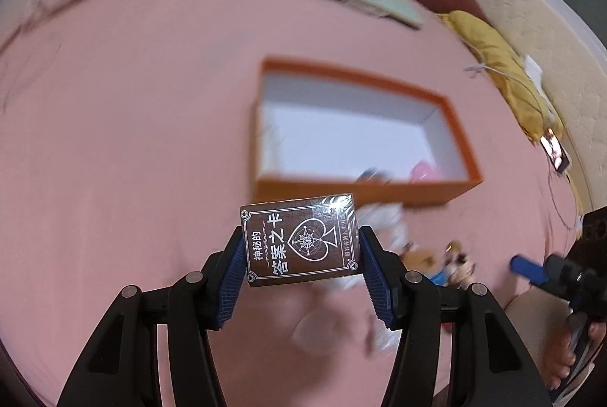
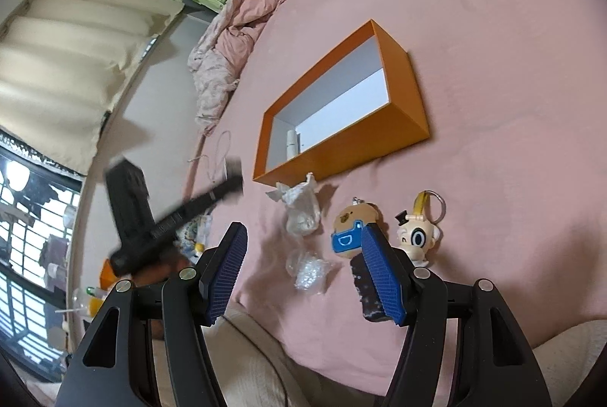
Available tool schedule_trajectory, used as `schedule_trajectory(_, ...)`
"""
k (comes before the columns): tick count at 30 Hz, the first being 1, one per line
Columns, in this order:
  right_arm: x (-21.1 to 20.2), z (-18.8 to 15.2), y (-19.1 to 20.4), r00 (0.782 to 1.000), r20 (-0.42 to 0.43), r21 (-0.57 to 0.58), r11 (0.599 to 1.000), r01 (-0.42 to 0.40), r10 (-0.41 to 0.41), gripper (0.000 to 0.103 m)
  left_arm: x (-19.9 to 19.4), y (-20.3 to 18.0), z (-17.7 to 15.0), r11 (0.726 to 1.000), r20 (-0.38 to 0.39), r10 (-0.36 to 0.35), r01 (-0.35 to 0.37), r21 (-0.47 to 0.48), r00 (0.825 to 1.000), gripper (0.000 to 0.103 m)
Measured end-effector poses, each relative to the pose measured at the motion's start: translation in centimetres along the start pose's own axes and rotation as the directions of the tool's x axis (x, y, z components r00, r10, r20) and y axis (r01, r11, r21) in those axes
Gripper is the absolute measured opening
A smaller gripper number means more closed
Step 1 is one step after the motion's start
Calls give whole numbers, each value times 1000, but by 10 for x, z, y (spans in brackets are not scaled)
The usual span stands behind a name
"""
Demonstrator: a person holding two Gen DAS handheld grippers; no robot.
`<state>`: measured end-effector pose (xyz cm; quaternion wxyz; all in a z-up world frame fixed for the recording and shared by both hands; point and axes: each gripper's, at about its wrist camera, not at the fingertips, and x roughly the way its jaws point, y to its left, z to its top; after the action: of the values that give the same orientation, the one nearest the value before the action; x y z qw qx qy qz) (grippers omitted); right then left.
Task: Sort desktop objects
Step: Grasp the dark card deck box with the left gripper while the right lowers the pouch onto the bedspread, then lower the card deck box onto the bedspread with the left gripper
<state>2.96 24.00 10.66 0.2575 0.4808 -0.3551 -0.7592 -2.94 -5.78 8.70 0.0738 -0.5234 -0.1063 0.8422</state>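
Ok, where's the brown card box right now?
The brown card box is clamped in the left gripper, centre of the left wrist view, held above the pink bedsheet just short of the orange box.

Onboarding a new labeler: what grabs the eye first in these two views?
First, the brown card box clamped between the left gripper pads, held up over the pink bedspread. Next, the open orange box with white walls lying mid-bed. In front of it sit crumpled plastic wrappers and two cartoon keychains, just beyond the open, empty right gripper.
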Motion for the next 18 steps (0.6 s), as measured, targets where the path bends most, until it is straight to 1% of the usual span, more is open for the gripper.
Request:
schedule_trajectory(1, 0, 0, 0, 1000, 0, -4, 1000, 9, -9, 64, 4, 8, -6, 1000, -17, 4, -4, -13, 1000, 56)
schedule_trajectory(4, 1, -1, 1, 999, 2, -15, 999, 36, -36, 64, 11, 20, -24, 998, -21, 52, -52, -24, 998, 56)
schedule_trajectory(6, 1, -1, 1, 999, 1, -16, 999, 47, -47, 64, 21, 28, -28, 996, -57, 66, -69, -50, 996, 56)
schedule_trajectory(7, 1, -2, 1, 999, 0, -15, 999, 51, -51, 64, 26, 28, -28, 996, -78, 66, -70, -49, 995, 56)
schedule_trajectory(9, 1, -2, 1, 998, 1, -12, 998, 61, -61, 64, 35, 25, -27, 999, -111, 35, -40, -36, 993, 56)
schedule_trajectory(10, 1, -2, 0, 998, 0, -12, 998, 66, -66, 64, 40, 24, -28, 998, -126, 38, -43, -37, 991, 57)
schedule_trajectory(12, 1, -2, 1, 997, 2, -16, 997, 80, -80, 64, 49, 29, -31, 994, -155, 81, -91, -58, 985, 58)
schedule_trajectory(13, 1, -3, 2, 996, 2, -20, 996, 88, -88, 64, 50, 31, -31, 992, -151, 89, -100, -73, 985, 58)
schedule_trajectory(14, 2, -3, 2, 995, 3, -24, 995, 97, -97, 64, 48, 34, -30, 991, -132, 85, -97, -91, 988, 61)
schedule_trajectory(15, 2, -3, 3, 994, 3, -29, 994, 106, -106, 64, 45, 35, -30, 990, -114, 78, -90, -104, 990, 66)
schedule_trajectory(16, 2, -3, 4, 994, 3, -34, 993, 114, -114, 64, 42, 37, -30, 990, -87, 70, -80, -118, 994, 74)
schedule_trajectory(18, 5, -3, 4, 991, -6, -41, 990, 134, -134, 64, 34, 40, -30, 989, -24, 44, -47, -142, 999, 76)
